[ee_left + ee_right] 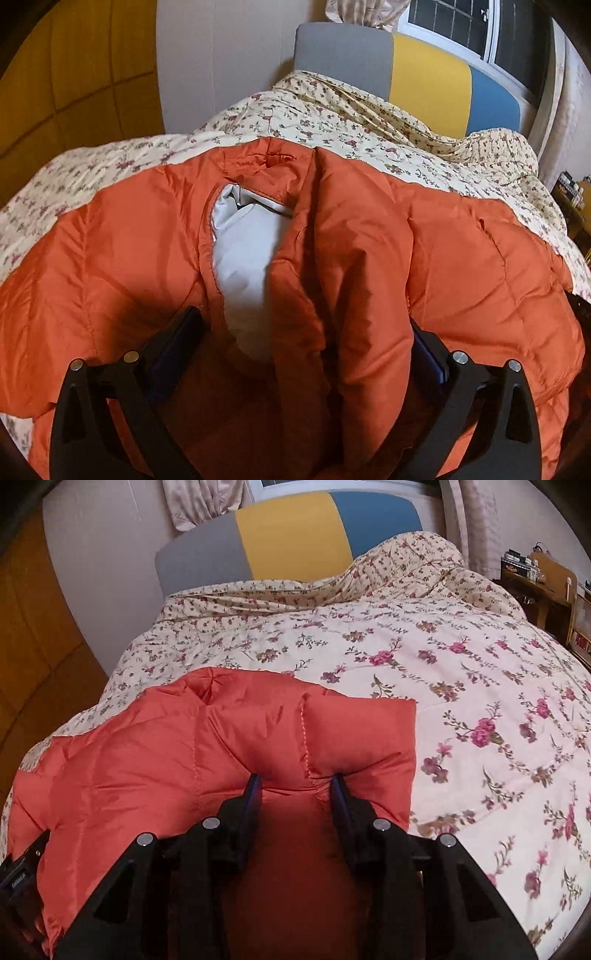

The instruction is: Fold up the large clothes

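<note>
An orange quilted puffer jacket [369, 240] lies spread on a floral bedspread [332, 118]. Its pale grey lining [243, 258] shows through the front opening. My left gripper [306, 328] stands wide open, with a thick bunch of the jacket's front between its fingers [181, 332]. In the right wrist view the jacket [166, 746] lies at the left of the bed. My right gripper [297, 786] has closed partway onto a puffy fold of the jacket near its right corner, and the fabric bulges between the fingers [253, 794].
A headboard of grey, yellow and blue panels [291, 535] stands at the far end of the bed. A window [472, 26] and curtain lie behind it. A wooden side table with small items [543, 579] stands at the right. The bedspread [480, 701] stretches away to the right of the jacket.
</note>
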